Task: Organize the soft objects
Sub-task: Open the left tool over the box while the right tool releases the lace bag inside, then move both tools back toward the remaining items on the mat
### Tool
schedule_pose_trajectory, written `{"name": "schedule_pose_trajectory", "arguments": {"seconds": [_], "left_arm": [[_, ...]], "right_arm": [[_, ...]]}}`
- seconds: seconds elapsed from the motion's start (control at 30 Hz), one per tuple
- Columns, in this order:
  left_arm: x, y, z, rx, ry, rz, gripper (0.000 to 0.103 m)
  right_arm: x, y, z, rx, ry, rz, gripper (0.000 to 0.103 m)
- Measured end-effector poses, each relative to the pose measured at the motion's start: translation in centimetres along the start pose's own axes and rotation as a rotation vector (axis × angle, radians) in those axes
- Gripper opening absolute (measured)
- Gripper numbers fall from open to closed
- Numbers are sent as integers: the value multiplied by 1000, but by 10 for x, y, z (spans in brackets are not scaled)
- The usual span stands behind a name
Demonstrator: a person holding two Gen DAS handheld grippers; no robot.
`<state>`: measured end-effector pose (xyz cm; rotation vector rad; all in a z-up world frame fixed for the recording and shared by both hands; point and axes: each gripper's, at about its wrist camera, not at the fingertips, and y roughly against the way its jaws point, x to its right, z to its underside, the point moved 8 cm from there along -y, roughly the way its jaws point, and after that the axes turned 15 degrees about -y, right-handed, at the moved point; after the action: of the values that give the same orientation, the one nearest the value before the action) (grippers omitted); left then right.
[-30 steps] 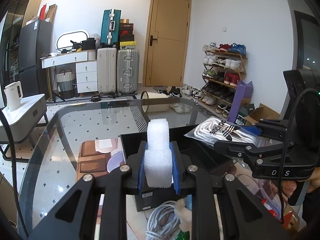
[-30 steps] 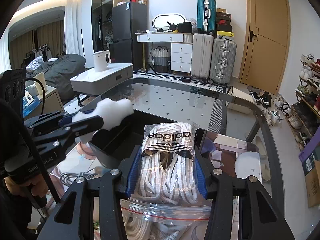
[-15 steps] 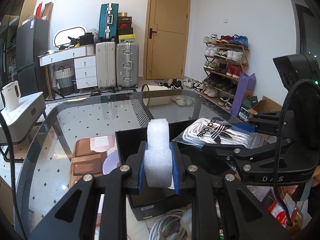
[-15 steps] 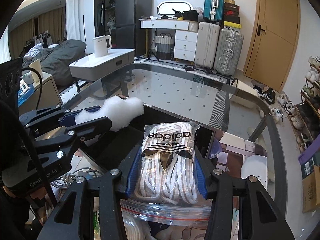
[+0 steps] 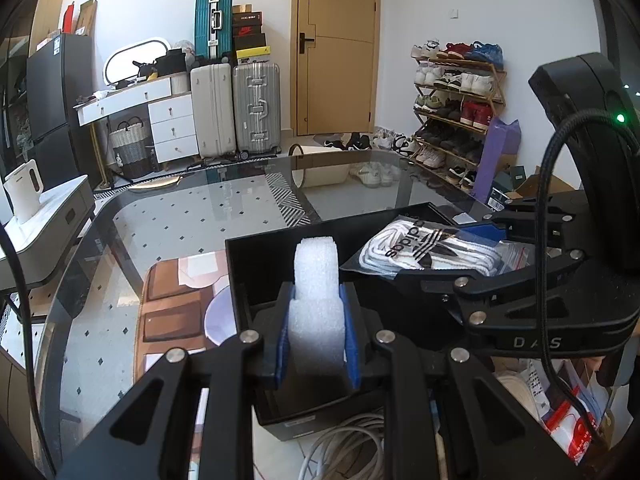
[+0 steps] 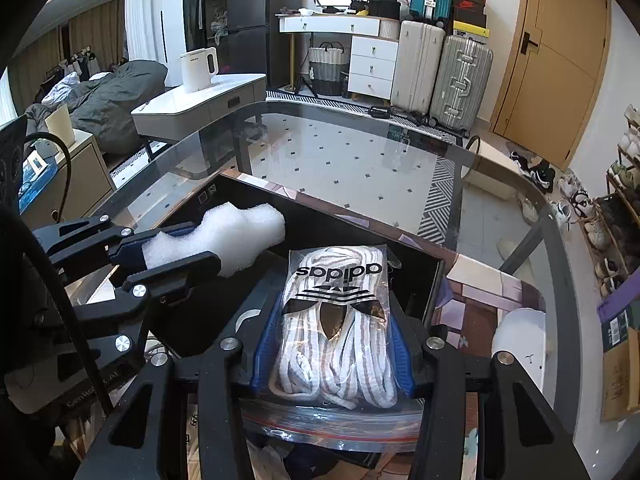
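Above the black box (image 5: 256,264) on the glass table (image 6: 360,152), the left gripper (image 5: 317,336) pinches 1 white foam block (image 5: 316,300) (porous, notched); the right gripper (image 6: 331,344) clamps 1 clear bag of striped laces (image 6: 334,320).

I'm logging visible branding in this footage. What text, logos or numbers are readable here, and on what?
"adidas", with the trefoil logo: on the clear bag of white laces held in the right claw.
"D A S" (middle partly hidden): on the right claw's body.
A Nike swoosh: on a shoebox stacked on the suitcases; its lettering is too small.
The black box's label: too blurred.
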<state>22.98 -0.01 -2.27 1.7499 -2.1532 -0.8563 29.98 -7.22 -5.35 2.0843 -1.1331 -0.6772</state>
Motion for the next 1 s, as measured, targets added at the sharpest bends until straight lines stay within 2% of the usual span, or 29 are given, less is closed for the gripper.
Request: {"name": "schedule_pose_trajectory", "arguments": {"seconds": [0.13,0.27,0.33,0.37,0.4,0.47,0.53,0.57,0.6,0.67,0.77,1.0], "left_arm": [[1,-1,0,-3,-1,2,21],[0,-1,0,-1,10,6,26],[-2,2,0,3,17,11,39],[-4,5,1,8,25,6,55],[-3,11,-1,28,31,17,58],[-6,20,-2,41,32,1,60],[-9,29,-3,50,30,-23,78],[-13,35,-4,60,39,-35,96],[-17,44,-4,90,59,-51,103],[-23,55,-4,119,94,-37,103],[-32,65,2,105,126,-44,103],[-31,93,18,88,106,-82,103]], "right_arm": [[-1,-5,0,-9,2,3,49],[0,-3,-3,15,9,12,59],[2,8,-8,84,18,30,72],[4,14,-9,113,17,37,77],[8,23,-12,145,7,38,85],[14,38,-14,180,-16,25,90],[19,52,-13,198,-38,11,96],[23,59,-12,204,-50,9,97],[25,67,-9,208,-61,5,98],[29,77,-4,211,-81,-1,100],[33,90,9,197,-126,-27,102],[40,119,54,201,-183,-28,103]]}}
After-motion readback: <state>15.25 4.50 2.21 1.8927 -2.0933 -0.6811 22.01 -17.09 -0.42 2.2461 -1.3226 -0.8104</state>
